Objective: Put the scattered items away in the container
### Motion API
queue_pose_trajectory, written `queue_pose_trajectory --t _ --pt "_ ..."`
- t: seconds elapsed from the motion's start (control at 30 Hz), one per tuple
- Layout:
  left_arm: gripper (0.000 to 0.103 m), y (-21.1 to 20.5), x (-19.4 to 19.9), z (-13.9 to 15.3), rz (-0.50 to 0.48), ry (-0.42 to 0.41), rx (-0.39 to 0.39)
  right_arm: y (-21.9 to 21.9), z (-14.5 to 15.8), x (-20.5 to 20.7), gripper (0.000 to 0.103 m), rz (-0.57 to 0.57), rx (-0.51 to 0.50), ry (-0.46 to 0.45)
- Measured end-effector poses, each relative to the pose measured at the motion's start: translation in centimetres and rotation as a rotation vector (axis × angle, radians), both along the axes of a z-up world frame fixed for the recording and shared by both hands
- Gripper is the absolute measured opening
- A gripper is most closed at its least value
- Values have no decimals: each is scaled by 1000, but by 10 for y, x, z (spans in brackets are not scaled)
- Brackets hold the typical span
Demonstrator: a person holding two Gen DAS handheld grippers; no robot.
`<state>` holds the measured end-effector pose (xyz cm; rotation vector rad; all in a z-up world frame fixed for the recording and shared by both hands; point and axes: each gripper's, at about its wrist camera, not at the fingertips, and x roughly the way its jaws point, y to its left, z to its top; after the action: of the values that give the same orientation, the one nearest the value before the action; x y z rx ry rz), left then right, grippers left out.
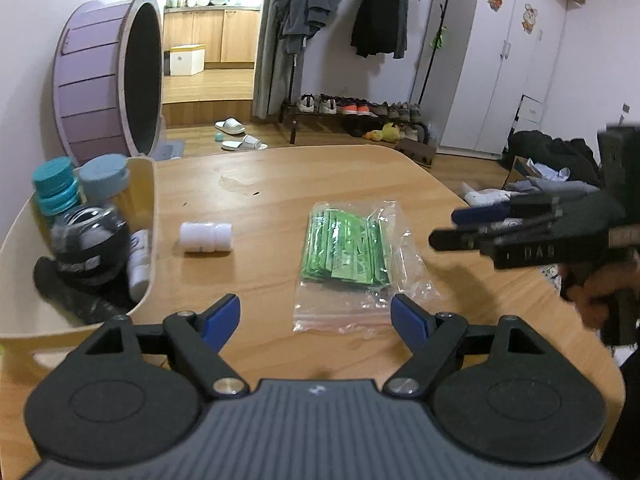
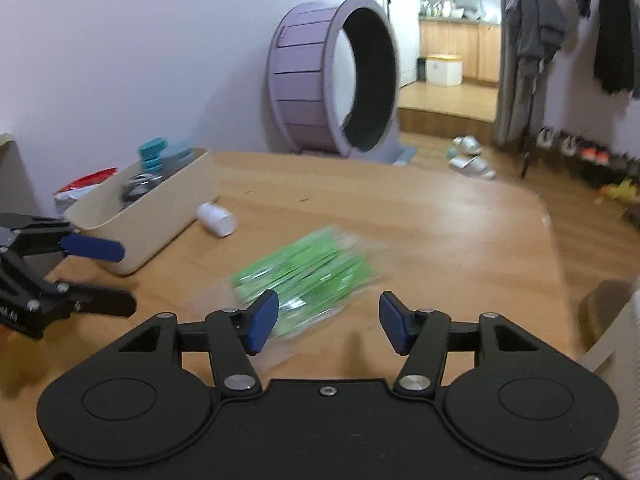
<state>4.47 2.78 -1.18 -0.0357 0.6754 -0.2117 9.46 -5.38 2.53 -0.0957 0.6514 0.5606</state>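
1. Lying flat on the wooden table (image 1: 280, 184), the clear bag of green sachets (image 1: 346, 250) is still outside the cream container (image 1: 144, 208); so is the white bottle (image 1: 206, 238), which rests on its side just beside the container's wall.
2. The container sits at about nine to ten o'clock from the bag in the left wrist view and already holds teal-lidded jars (image 1: 54, 184) and a dark round object.
3. The left gripper (image 1: 316, 318) stands wide open with nothing between its blue pads; the bag lies at twelve o'clock, just ahead of the tips, its near edge about level with them.
4. The right gripper (image 2: 328, 320) is partly open and grips nothing. In its own view the bag (image 2: 304, 276) lies at eleven to twelve o'clock, with the left pad overlapping the bag's near edge; whether it touches I cannot tell through the blur.
5. The bag's long axis runs roughly from six to twelve o'clock for the left gripper, so its jaws would span the short width. For the right gripper it runs diagonally, from seven to one o'clock.
6. Judgement: both hands are near, but the left is squarely lined up and lies on the container's side, so it seems better placed to take the bag.
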Motion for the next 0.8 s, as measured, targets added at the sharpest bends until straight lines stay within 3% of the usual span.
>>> queue_pose_trajectory --t 0.13,0.43,0.6,0.63,0.73,0.8 --pt "78 -7 16 -6 -2 -4 9 -3 -3 23 59 -3 -14 10" --pt "55 -10 39 -29 -16 60 24 3 -23 67 63 -10 68 104" --pt "55 -11 46 -36 -20 71 36 3 -38 72 60 4 92 146" --pt "55 -11 46 -37 -23 69 42 2 -40 71 56 11 95 140" --pt "55 -15 46 -37 -26 74 61 -3 -42 72 27 29 143 162" --pt "55 -16 45 -38 -26 73 69 -5 -43 71 22 31 169 166"
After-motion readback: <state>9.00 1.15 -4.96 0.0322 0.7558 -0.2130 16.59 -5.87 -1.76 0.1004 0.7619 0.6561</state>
